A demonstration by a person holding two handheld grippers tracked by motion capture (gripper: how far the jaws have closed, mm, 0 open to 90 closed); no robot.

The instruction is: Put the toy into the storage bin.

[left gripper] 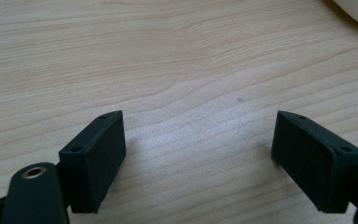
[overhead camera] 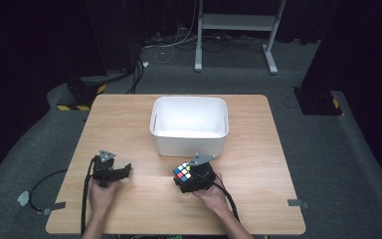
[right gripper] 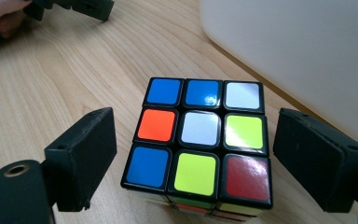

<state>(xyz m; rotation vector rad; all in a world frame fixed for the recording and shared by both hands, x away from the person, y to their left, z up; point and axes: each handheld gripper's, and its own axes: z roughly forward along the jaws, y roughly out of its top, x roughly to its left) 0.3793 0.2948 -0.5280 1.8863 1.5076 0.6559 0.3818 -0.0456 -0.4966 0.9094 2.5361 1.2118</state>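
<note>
Sitting between the right gripper [right gripper: 193, 158] spread fingers, cube [right gripper: 199, 142], ungripped, left gripper [left gripper: 200, 161] released.

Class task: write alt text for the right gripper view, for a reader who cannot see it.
A scrambled puzzle cube sits on a wooden table between the right gripper's two open black jaws, with gaps on both sides. A white bin stands just behind it at upper right. At the top left corner, a hand holds the left gripper.
</note>
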